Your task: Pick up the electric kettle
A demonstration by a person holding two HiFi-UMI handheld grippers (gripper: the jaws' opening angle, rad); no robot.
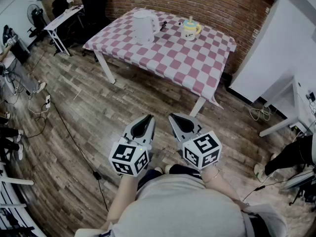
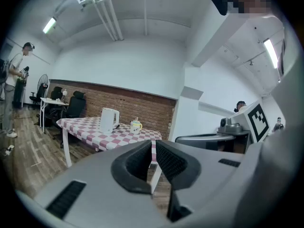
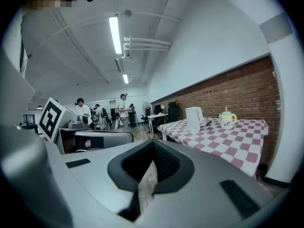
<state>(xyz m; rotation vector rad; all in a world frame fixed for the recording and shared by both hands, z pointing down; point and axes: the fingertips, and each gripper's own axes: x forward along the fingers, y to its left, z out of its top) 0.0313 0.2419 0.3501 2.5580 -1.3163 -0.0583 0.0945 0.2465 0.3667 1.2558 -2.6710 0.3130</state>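
Left tool (image 1: pixel 148 118): jaws together, nothing between. Right tool (image 1: pixel 174 117): same. Both well apart from tabletop (image 1: pixel 168 58). Kettle (image 1: pixel 144 26) upright near tabletop's far left corner. Mug (image 1: pixel 190 29) by far edge, contents unclear.

Looks steeply down from head height over left claw (image 1: pixel 147 118) and right claw (image 1: pixel 174 117), bench (image 1: pixel 173 58) well ahead. Ride on each claw, facing roughly level along the jaws, close on them, sharing that far-off bench and the neighbouring claw.
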